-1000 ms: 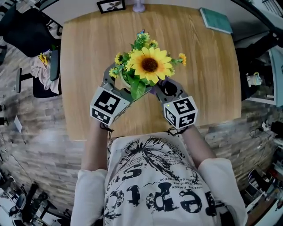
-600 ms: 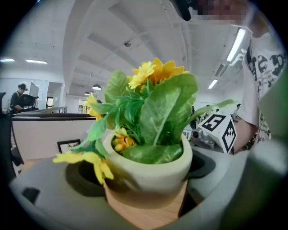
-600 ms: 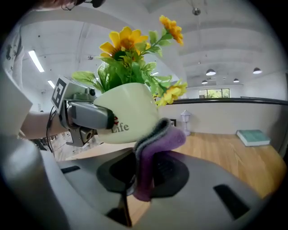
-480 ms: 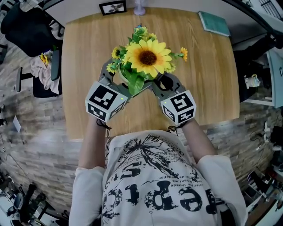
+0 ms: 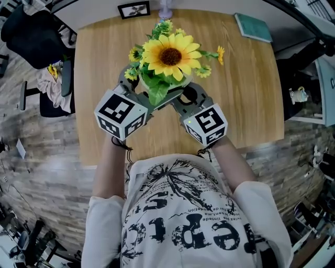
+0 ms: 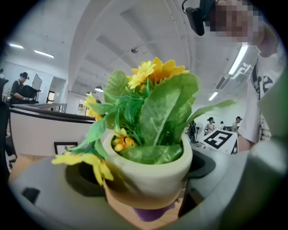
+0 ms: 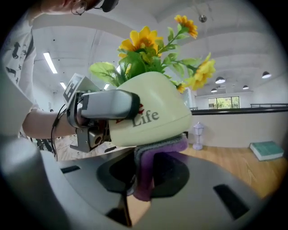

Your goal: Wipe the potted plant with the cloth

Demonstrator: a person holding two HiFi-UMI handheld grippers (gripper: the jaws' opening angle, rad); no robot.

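Note:
A cream pot printed "Life" (image 7: pixel 157 117) holds a big sunflower (image 5: pixel 170 56), small yellow flowers and green leaves. The potted plant hangs above the wooden table (image 5: pixel 246 89). My left gripper (image 5: pixel 137 90) is shut on the pot; the pot's body (image 6: pixel 148 175) fills the space between its wide jaws, and one of its fingers (image 7: pixel 108 104) lies against the pot's side. My right gripper (image 7: pixel 144 188) is shut on a purple cloth (image 7: pixel 155 157), which is pressed up against the pot's underside. The cloth (image 6: pixel 150 213) also peeks out below the pot in the left gripper view.
At the table's far edge stand a small picture frame (image 5: pixel 134 9) and a pale lavender lamp-like ornament (image 7: pixel 198 134). A teal book (image 5: pixel 254 24) lies at the far right corner. A black chair (image 5: pixel 31 31) with clothes stands left of the table.
Both grippers, with the plant and the cloth, have risen and shifted toward the table's far side. The sunflower sits higher in the head view. The grips look the same.

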